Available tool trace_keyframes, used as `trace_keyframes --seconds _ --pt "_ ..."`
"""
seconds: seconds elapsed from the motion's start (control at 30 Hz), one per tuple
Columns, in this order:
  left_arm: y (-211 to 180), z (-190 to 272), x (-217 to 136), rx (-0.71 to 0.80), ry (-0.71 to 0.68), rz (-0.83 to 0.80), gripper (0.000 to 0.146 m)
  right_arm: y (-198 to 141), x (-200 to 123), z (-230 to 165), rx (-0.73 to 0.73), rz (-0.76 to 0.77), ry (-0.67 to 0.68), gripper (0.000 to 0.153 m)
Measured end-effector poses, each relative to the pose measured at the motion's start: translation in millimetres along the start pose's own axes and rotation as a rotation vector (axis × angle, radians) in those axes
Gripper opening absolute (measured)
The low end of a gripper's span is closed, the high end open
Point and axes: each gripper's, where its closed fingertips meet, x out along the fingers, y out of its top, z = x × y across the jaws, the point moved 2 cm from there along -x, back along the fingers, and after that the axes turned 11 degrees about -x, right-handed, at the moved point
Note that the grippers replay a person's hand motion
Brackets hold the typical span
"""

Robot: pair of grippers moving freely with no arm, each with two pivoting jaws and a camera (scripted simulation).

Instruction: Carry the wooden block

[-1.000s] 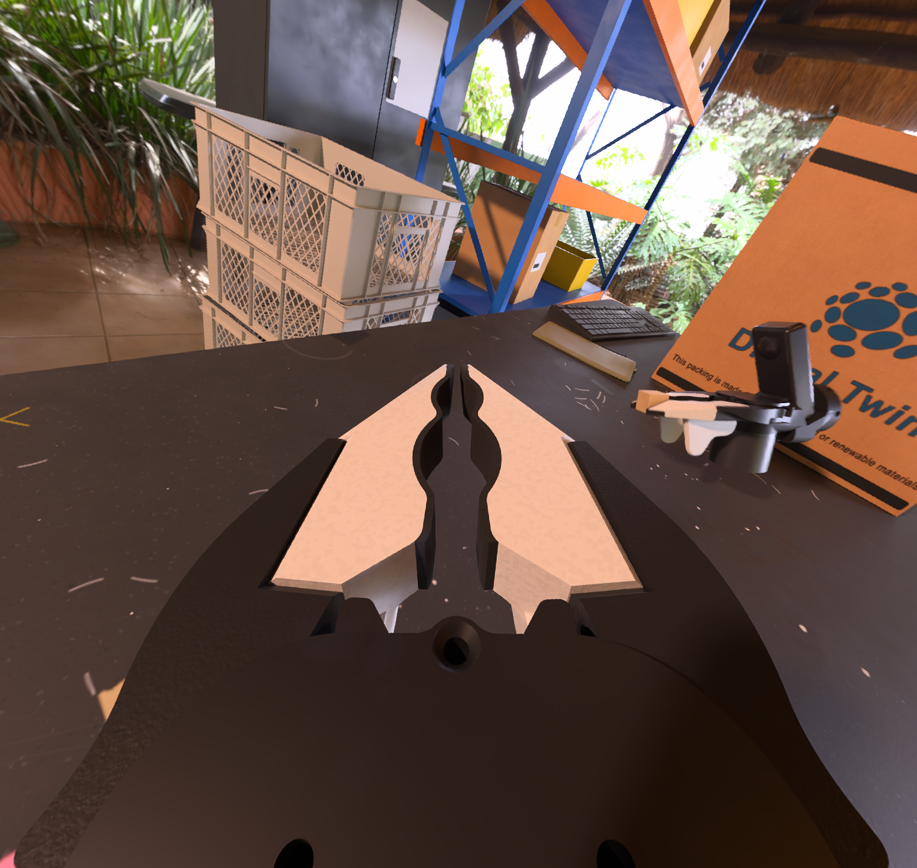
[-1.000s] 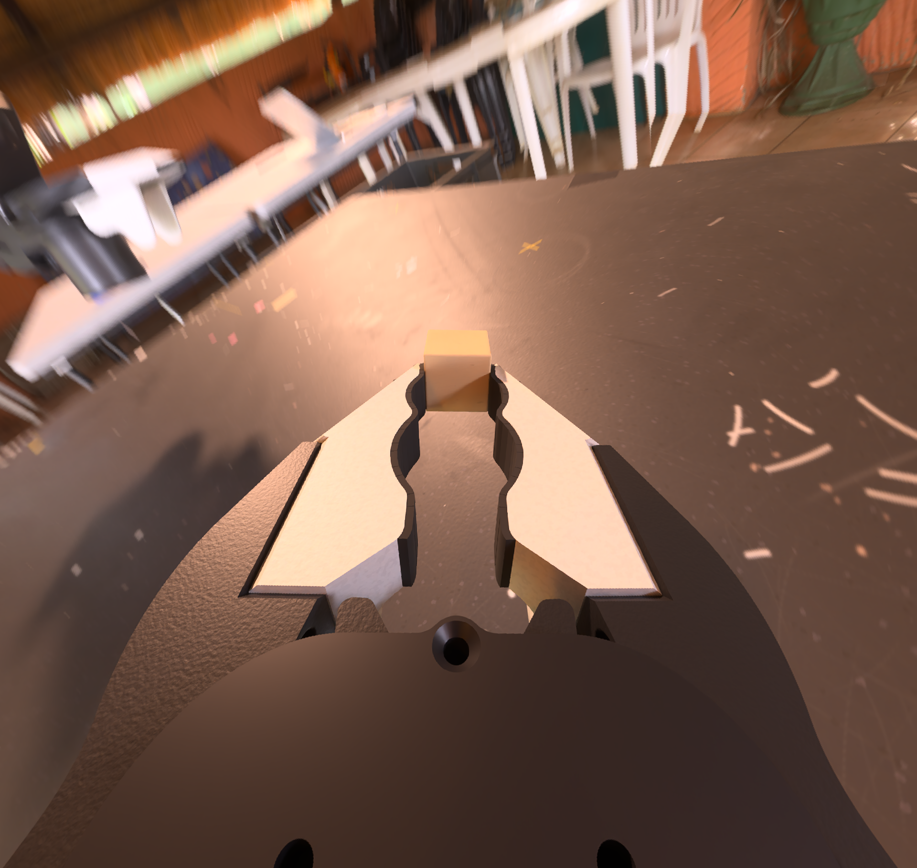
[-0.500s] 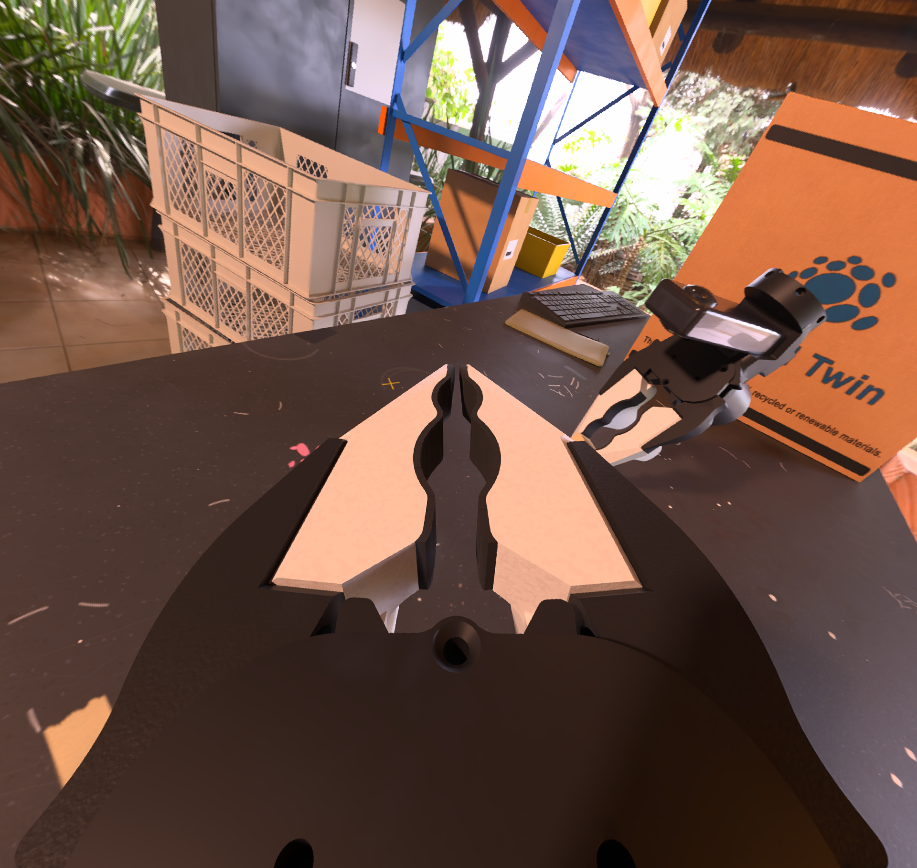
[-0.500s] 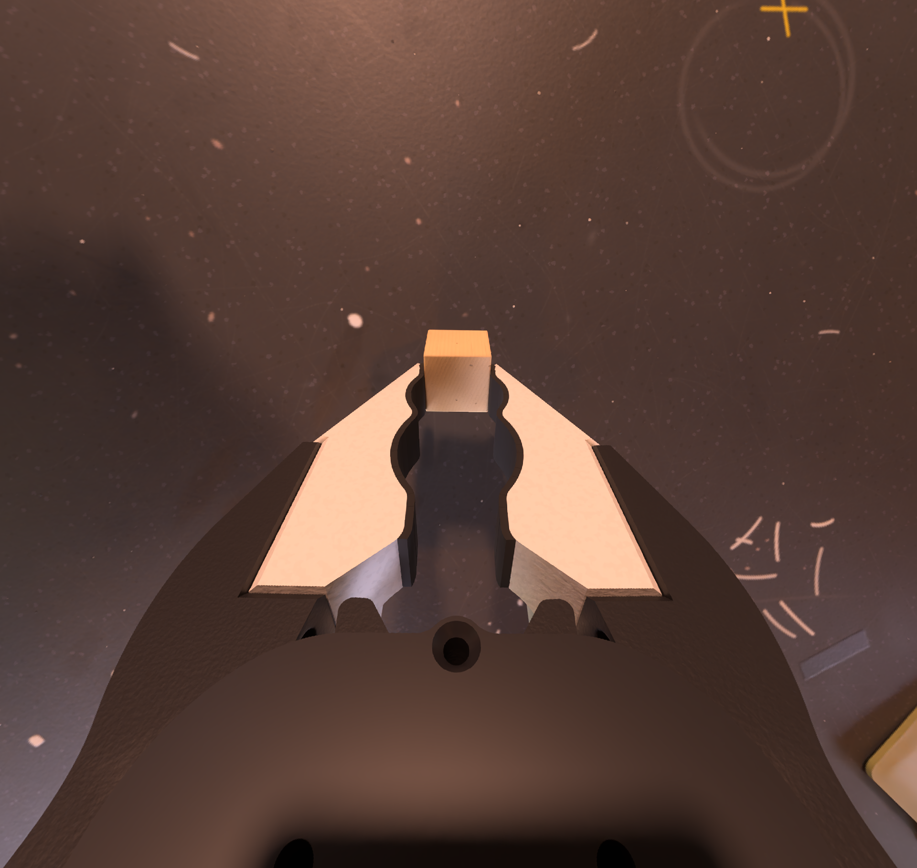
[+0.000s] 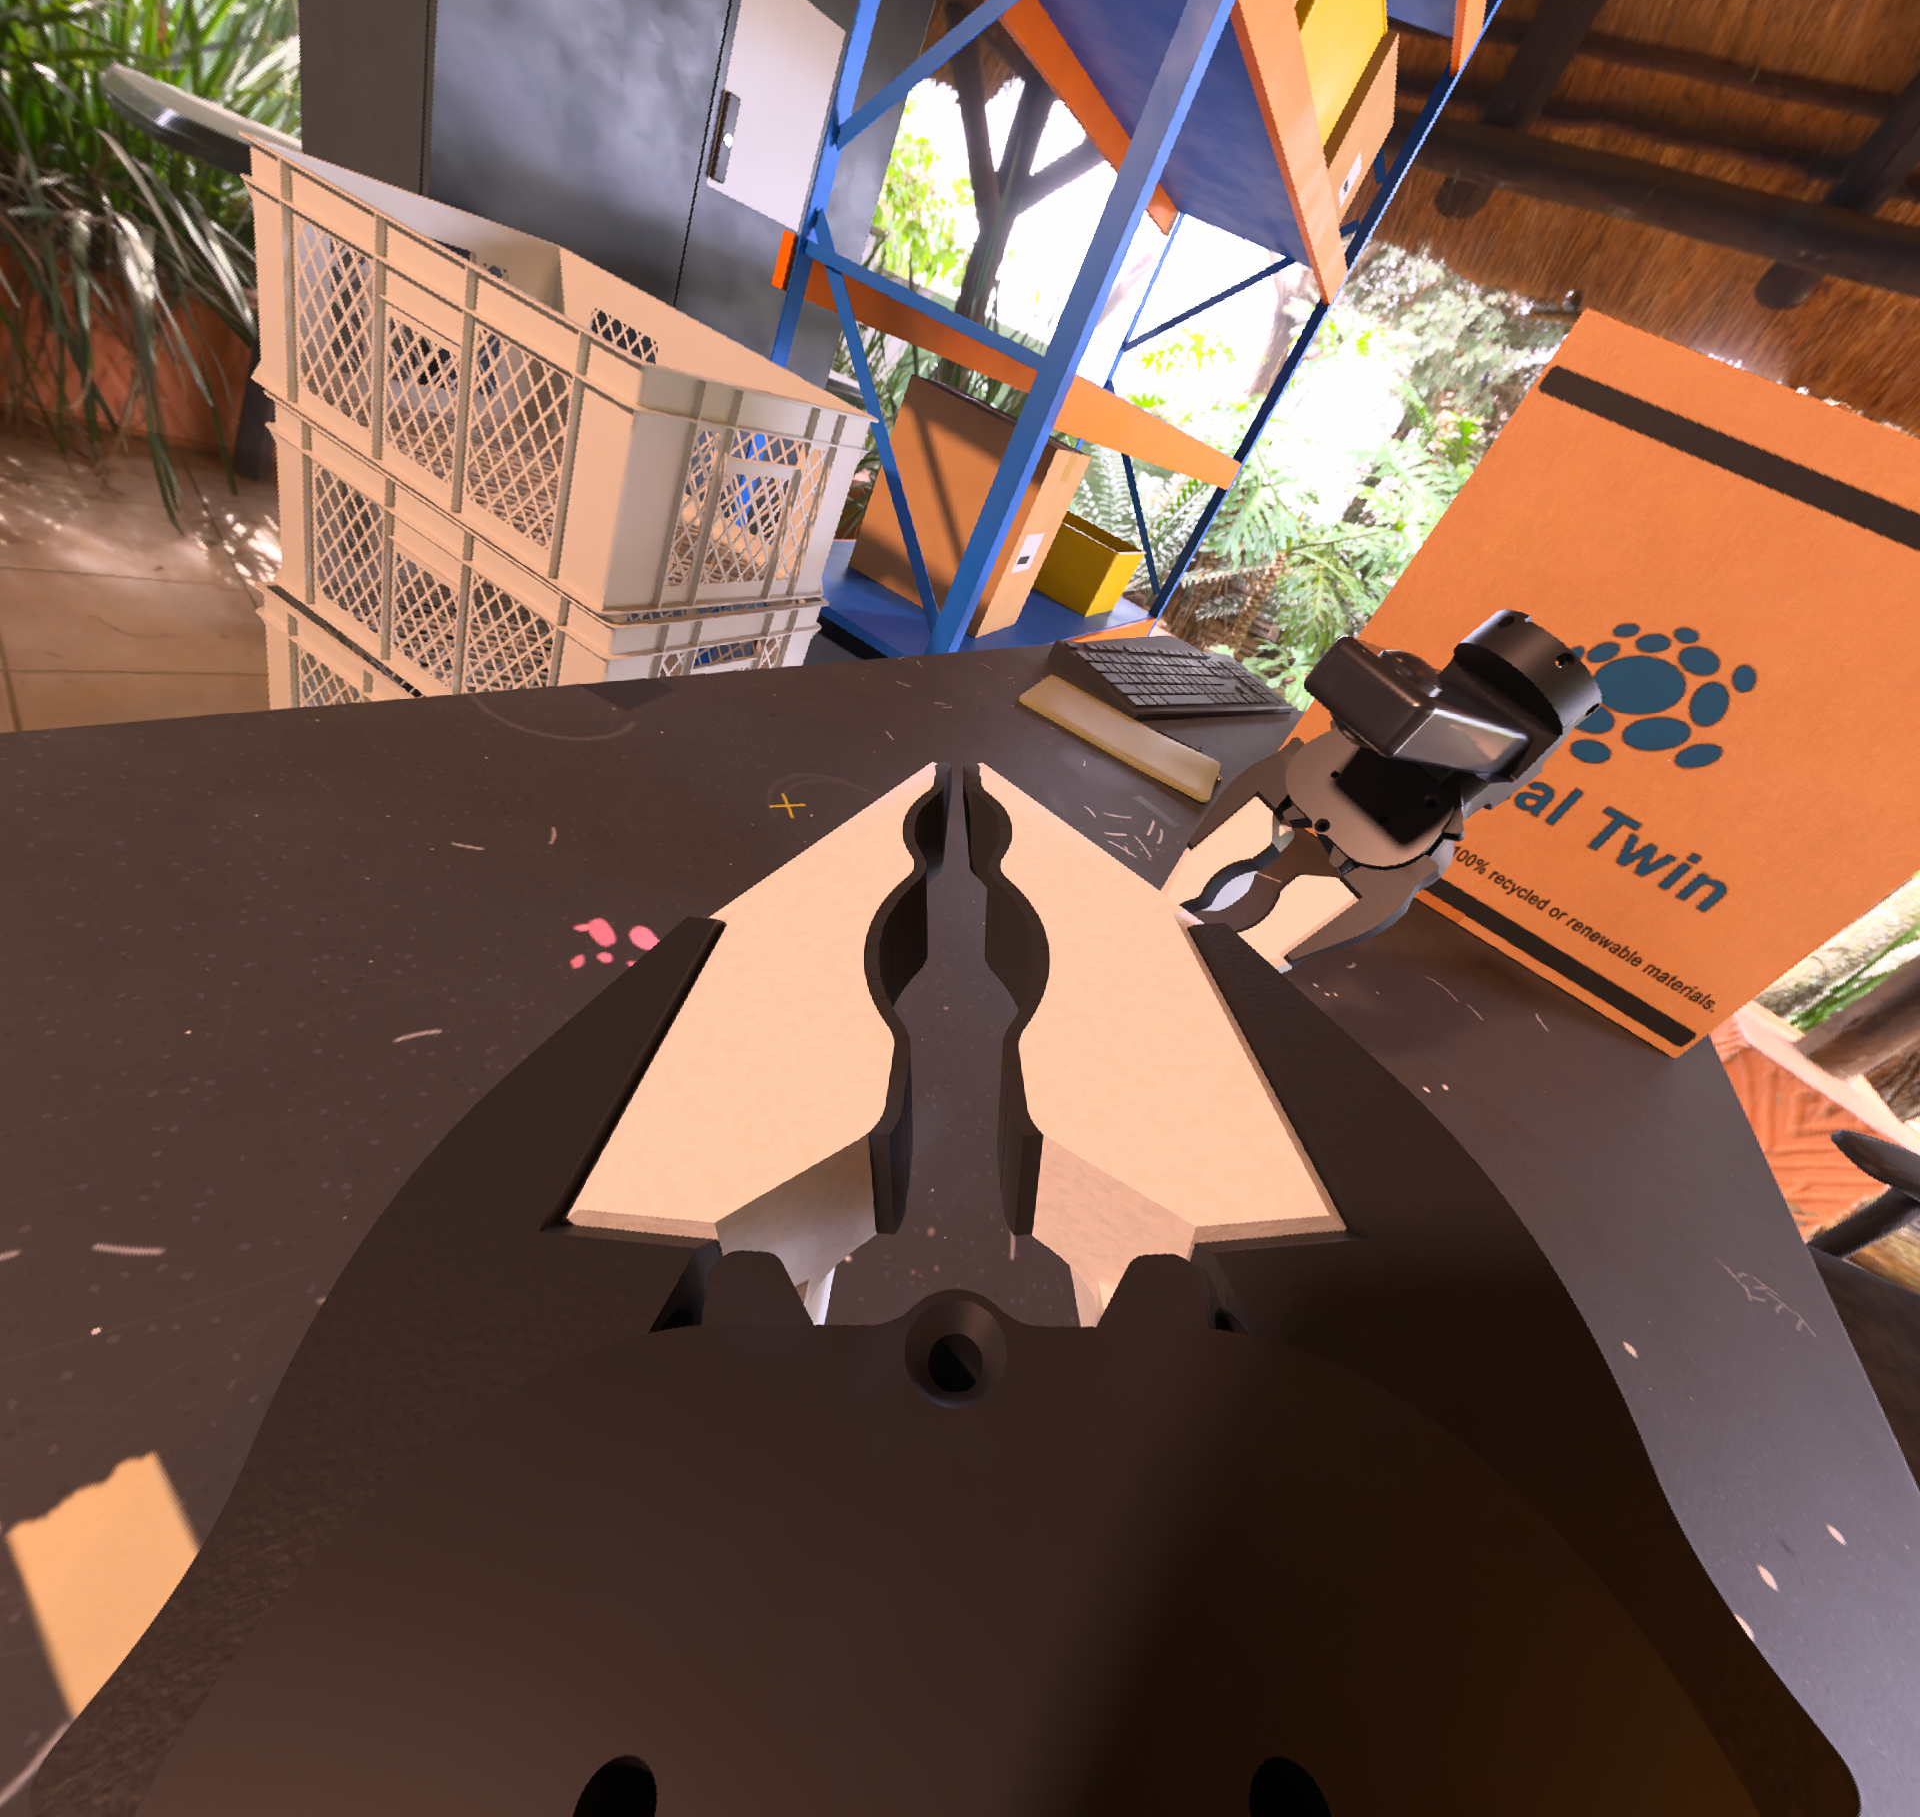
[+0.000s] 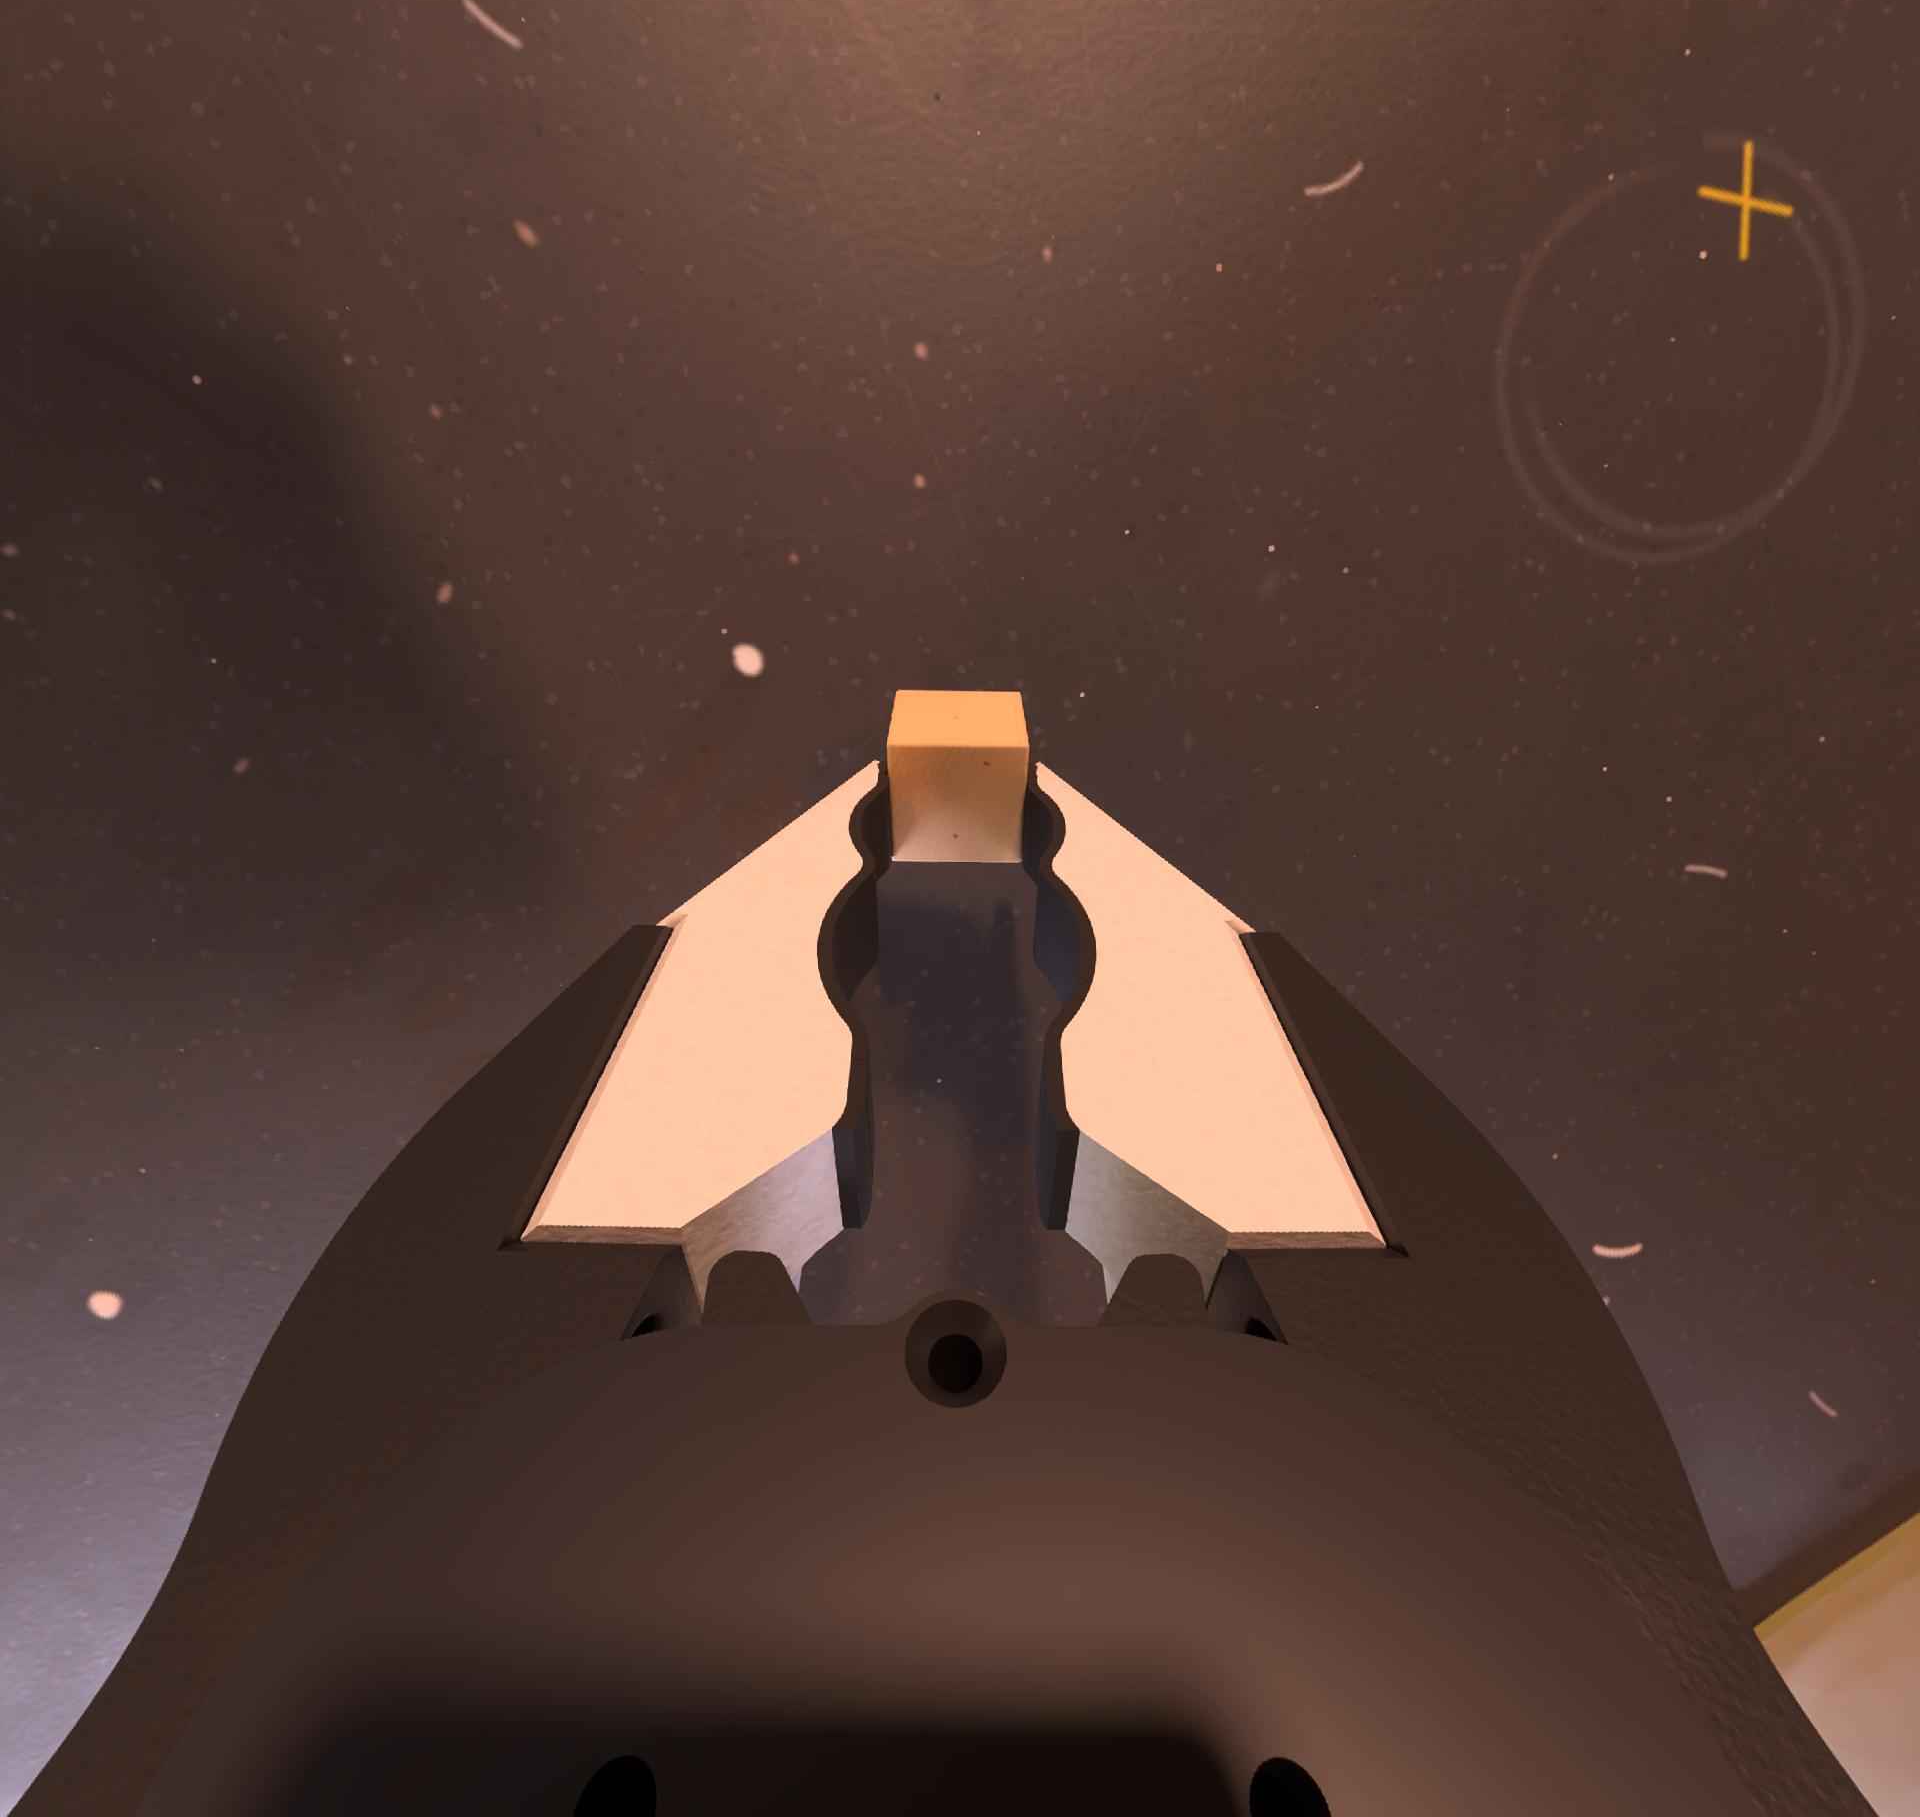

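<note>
The wooden block (image 6: 956,780) is a small pale cube pinched between the tips of my right gripper (image 6: 956,817), which is shut on it and points steeply down at the dark table (image 6: 727,313), holding the block above it. In the left wrist view the right gripper (image 5: 1242,920) hangs over the table at the right, in front of the orange box; the block is hidden there behind my own right finger. My left gripper (image 5: 956,780) is shut and empty, held low over the table.
A keyboard (image 5: 1164,676) with a pale wrist rest (image 5: 1122,739) lies at the table's far edge. An orange cardboard box (image 5: 1683,541) leans at the right. Stacked beige crates (image 5: 499,437) and a blue rack (image 5: 1039,313) stand beyond. A yellow cross (image 6: 1745,200) marks the table.
The right gripper has tipped from nearly level to pointing down at the table, still holding the block, and the cross has drifted lower in its view. The left view has swung slightly; its jaws stayed shut.
</note>
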Motion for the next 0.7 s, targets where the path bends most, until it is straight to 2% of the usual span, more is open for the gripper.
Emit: trace_keyframes --seconds 0.7 --pt "-1.2 -1.0 0.9 0.016 0.011 -0.011 0.002 -1.5 6.8 2.3 0.041 -0.002 0.049 0.024"
